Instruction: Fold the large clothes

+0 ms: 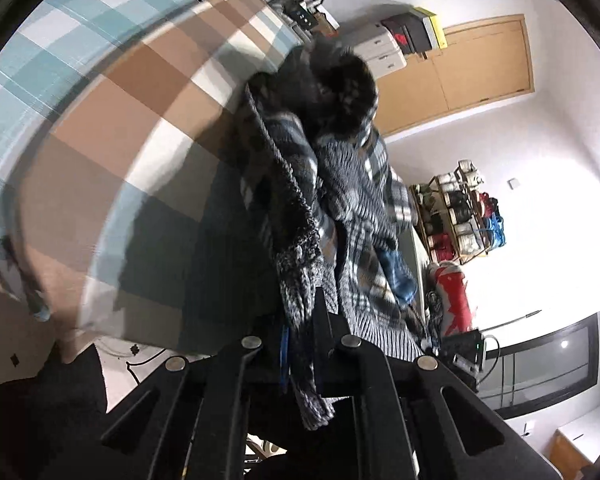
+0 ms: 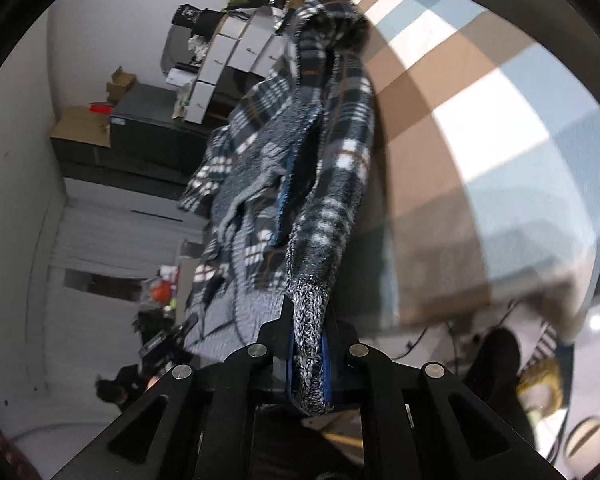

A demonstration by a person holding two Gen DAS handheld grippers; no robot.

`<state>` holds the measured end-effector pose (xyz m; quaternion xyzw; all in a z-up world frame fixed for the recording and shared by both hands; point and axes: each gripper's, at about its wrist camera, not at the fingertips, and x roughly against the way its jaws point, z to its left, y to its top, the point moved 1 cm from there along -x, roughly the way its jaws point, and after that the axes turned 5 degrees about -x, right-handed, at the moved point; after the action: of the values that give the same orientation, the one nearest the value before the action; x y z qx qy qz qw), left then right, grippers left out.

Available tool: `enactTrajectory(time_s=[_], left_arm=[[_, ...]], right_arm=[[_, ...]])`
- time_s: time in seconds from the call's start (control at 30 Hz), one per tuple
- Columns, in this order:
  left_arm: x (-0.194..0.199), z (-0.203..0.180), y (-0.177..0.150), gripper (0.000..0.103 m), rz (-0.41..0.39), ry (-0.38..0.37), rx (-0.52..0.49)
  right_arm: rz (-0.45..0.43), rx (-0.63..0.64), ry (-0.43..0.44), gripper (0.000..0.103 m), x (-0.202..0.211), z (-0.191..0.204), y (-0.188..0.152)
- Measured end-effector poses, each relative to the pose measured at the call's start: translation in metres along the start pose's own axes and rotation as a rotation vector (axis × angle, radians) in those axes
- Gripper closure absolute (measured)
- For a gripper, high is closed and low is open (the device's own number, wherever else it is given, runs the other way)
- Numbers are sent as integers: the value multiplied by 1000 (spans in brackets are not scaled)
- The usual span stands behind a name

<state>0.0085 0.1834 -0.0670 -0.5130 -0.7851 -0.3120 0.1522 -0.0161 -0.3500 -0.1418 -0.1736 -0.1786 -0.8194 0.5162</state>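
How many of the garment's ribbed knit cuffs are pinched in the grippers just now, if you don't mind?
2. One ribbed cuff sits in the shut left gripper; the other cuff is in the shut right gripper. The plaid garment hangs between them.

Glare is blowing out the right wall point(image 1: 540, 220); motion blur is smearing the checked bedcover point(image 1: 112, 128); fisheye edges are darkening.

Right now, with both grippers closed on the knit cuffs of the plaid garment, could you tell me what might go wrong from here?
1. The left gripper pinches only the knit cuff; the hanging weight might pull it free.
2. The right gripper likewise grips only a narrow cuff, so a quick move might slip it.
3. The plaid garment hangs bunched and twisted above the checked cover; laid down like this, it would probably crease instead of spreading flat.
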Motion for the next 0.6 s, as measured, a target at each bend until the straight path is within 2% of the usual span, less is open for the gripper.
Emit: enactTrajectory(time_s=[0.13,0.23,0.33,0.4,0.5,0.57,0.6], left_arm=[[18,-11,6,100,-14,-54,-28],[13,-22,27,100,-29,-55,-60],[-9,-29,38,100,12,-79,-71],[-25,-28,36,100,53,-46,-82],[-39,-14,24,97,119,4,-46],[-44,-3,15,87,155,29,-11],[-44,4,9,76,168,60,12]], right_arm=[[-31,4,61,94,6,11,-2],[-66,33,127,94,6,28,19],[-89,71,103,94,-2,46,47],[-75,36,112,94,-10,47,61],[-35,37,-3,94,-27,45,69],[2,26,-53,93,-35,41,65],[19,16,-72,93,-39,38,61]])
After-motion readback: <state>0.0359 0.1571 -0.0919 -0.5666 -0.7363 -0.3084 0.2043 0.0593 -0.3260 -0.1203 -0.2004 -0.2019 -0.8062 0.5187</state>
